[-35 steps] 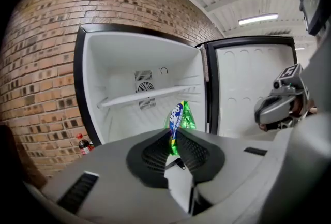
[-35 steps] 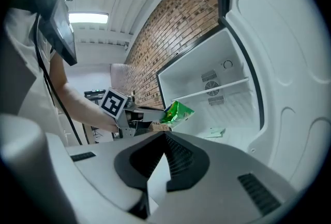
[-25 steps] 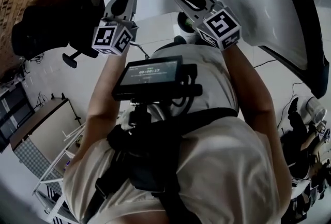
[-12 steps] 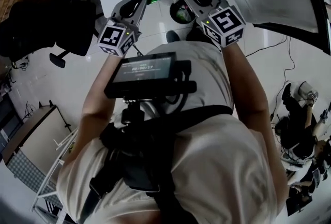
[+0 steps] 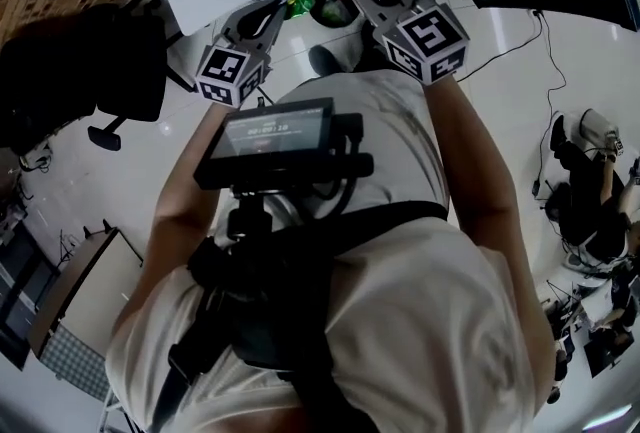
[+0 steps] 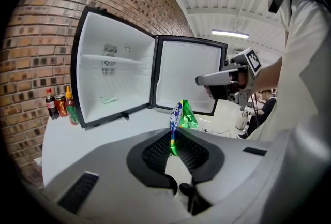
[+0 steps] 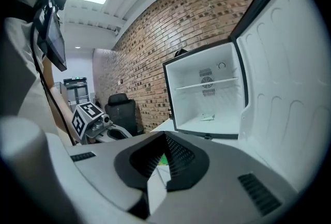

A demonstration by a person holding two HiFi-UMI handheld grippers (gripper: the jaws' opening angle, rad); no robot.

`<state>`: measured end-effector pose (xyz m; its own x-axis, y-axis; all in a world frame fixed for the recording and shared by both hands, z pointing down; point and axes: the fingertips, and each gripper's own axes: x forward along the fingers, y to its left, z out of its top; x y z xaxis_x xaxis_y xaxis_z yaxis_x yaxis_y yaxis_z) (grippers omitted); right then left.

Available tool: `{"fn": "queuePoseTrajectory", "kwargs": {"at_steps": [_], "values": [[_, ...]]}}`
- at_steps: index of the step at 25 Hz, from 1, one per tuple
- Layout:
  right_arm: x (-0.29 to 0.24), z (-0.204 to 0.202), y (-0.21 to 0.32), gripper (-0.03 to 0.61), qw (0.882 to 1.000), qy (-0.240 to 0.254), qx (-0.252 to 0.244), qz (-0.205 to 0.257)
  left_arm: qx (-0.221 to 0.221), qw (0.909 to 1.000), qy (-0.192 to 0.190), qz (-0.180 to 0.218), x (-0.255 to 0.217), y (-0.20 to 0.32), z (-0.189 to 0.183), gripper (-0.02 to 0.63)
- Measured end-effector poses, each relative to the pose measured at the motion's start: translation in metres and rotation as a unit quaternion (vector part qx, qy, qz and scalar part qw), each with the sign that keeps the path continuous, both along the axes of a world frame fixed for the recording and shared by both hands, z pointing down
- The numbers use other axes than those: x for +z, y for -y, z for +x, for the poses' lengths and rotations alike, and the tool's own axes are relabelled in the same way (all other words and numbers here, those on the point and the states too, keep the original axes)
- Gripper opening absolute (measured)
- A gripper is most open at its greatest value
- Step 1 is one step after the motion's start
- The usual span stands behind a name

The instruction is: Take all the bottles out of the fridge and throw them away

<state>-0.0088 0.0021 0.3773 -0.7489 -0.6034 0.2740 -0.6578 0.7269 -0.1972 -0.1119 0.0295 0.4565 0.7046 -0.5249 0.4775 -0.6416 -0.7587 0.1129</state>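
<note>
The left gripper [image 6: 172, 135] is clenched on the lower edge of a green packet [image 6: 184, 115]. The right gripper [image 7: 159, 160] has its jaws slightly apart and carries nothing. The drop will likely go best if the left gripper is squarely above the bin [image 5: 316, 6] just ahead of it before letting go, since a light packet may drift. Only the head view shows that bin. Only the left gripper view shows the bottles [image 6: 71, 110], on the tabletop [image 6: 103, 135] far ahead-left, beside the open fridge [image 6: 116, 80].
</note>
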Motion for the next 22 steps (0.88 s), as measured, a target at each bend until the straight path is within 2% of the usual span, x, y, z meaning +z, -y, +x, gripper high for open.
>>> {"fn": "queuePoseTrajectory", "kwargs": {"at_steps": [4,7,13,17,22], "values": [[0.024,0.029,0.007,-0.008,1.0,0.012,-0.002,-0.011,0.017,0.9984,0.041,-0.034,0.046,-0.006,0.033,0.037],[0.025,0.042,0.014,-0.008,1.0,0.014,-0.009,-0.018,0.015,0.9948,0.07,-0.072,0.077,-0.009,0.048,0.037],[0.023,0.035,0.01,-0.008,0.999,0.006,-0.019,-0.028,-0.001,0.9851,0.126,-0.117,0.135,-0.002,0.035,0.037],[0.025,0.033,0.006,-0.008,0.999,-0.002,-0.012,-0.039,0.008,0.9801,0.135,-0.145,0.158,-0.004,0.035,0.037],[0.018,0.032,0.003,-0.008,0.999,0.003,0.002,-0.034,0.011,0.976,0.151,-0.156,0.176,-0.004,0.034,0.031]]}}
